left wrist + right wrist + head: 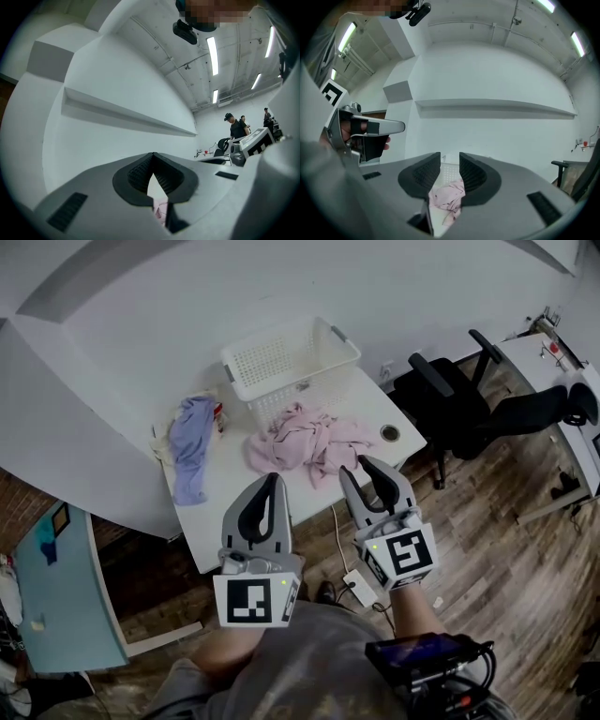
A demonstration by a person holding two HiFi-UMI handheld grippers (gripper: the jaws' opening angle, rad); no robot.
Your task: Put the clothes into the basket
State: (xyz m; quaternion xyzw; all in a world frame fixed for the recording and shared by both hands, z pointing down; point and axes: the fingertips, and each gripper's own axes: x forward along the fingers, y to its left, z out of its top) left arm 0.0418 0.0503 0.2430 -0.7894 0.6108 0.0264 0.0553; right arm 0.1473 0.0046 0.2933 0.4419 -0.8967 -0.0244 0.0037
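No words, numbers or brand names legible anywhere. Only black-and-white square code patterns: one marker (249, 601) on the cube behind the jaws of the left gripper (272, 478), a second marker (406, 552) behind those of the right gripper (361, 465).

Basket (291, 362): white plastic, walls perforated all over, low sheen. Just in front of it is the pink garment (309, 442), soft crumpled matt cloth, and left of the basket the lavender-blue garment (192, 442), limp cloth of the same kind, both on a table (234, 512) with a smooth, matt white top. Right of the basket the floor (506, 549) is brown wood plank with visible grain and the chair (487, 413) is matt black; left gripper (275, 477) and right gripper (356, 465) have smooth matt grey plastic shells, with black ribbed pads (424, 176).
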